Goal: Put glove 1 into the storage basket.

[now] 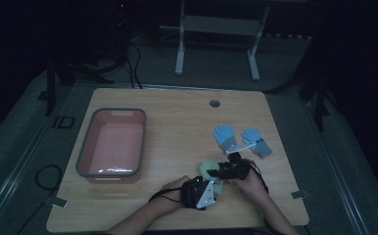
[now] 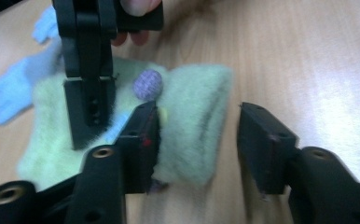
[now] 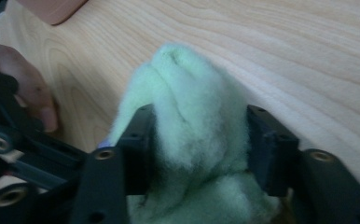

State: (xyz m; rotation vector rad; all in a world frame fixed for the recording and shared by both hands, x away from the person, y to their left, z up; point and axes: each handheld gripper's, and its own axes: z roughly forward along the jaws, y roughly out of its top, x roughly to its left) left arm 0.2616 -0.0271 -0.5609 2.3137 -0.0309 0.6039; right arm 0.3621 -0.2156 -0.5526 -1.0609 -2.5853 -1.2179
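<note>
Right claw (image 3: 199,135) clamps the fluffy green glove (image 3: 192,140); left claw (image 2: 199,140) straddles its edge, jaws apart – uneven pulls risk dragging it across the counter (image 1: 177,112).

- In the high view the pale green fuzzy cloth (image 1: 210,171) lies mostly under the two grippers and the hands; only a small patch of it shows, too small to tell its shape.
- The same view is dim, and the room beyond the worktop (image 1: 177,122) falls into darkness.
- The person's forearms are cut off by the bottom edge there.
- In the right gripper view the cloth's lower part runs off the bottom edge, and whether the fingers (image 3: 266,149) press into it cannot be told.
- In the left gripper view the light blue gloves (image 2: 10,93) are blurred and partly behind the right gripper (image 2: 88,109).
</note>
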